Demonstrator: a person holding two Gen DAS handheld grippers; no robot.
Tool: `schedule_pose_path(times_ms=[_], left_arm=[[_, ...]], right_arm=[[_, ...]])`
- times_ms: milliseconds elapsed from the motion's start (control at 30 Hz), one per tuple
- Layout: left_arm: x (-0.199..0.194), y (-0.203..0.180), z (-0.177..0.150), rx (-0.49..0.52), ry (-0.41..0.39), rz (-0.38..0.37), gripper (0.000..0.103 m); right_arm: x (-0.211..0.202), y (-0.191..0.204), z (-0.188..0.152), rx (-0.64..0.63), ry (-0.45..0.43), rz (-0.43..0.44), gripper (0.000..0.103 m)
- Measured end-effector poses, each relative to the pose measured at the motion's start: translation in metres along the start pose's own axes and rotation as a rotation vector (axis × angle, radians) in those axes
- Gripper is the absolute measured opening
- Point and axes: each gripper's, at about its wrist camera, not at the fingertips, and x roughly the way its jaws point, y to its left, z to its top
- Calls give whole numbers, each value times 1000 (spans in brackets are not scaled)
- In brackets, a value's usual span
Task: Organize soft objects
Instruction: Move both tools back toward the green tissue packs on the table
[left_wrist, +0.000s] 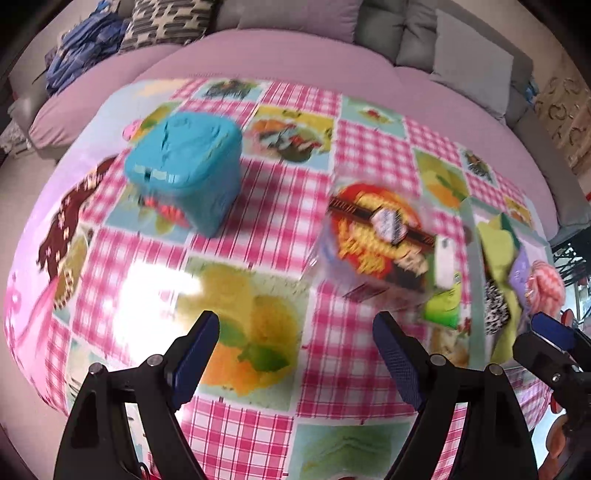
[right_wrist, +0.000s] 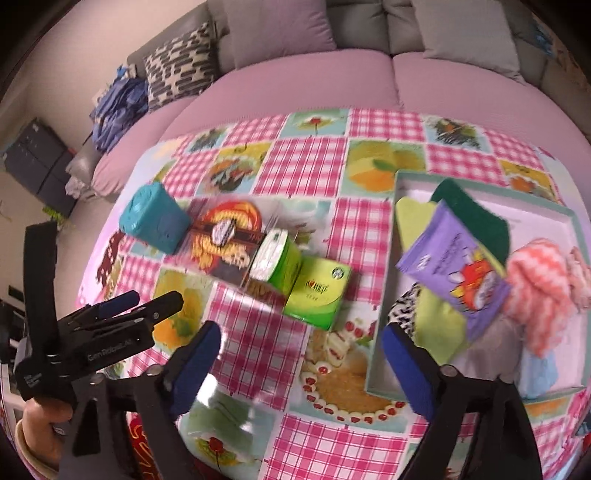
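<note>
A shallow pale-green box (right_wrist: 480, 186) at the table's right holds soft things: a pink knitted item (right_wrist: 543, 280), a purple packet (right_wrist: 454, 262), green cloths (right_wrist: 439, 321), a dark green sponge (right_wrist: 476, 214) and a black-and-white cloth (right_wrist: 402, 306). The box also shows at the right in the left wrist view (left_wrist: 471, 236). My right gripper (right_wrist: 301, 350) is open and empty, above the table beside the box's near left corner. My left gripper (left_wrist: 295, 345) is open and empty over the tablecloth. It shows at the left in the right wrist view (right_wrist: 147, 301).
A teal tub (left_wrist: 188, 162) stands on the checked tablecloth (left_wrist: 373, 147), also in the right wrist view (right_wrist: 153, 218). A clear box with orange print (right_wrist: 225, 240), a green jar (right_wrist: 277, 264) and a green carton (right_wrist: 319, 291) lie mid-table. A pink sofa (right_wrist: 314, 85) with cushions is behind.
</note>
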Motion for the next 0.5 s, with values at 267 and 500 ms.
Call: schedule_pose_path(times_ms=[267,500], left_arm=[[27,8,-7,-5,57,9,85],[35,14,-6,-7,61,12,86]], right_arm=[[37,2,-2,-8,56,-16,81],[57,-2,5,-7,78,-40,74]])
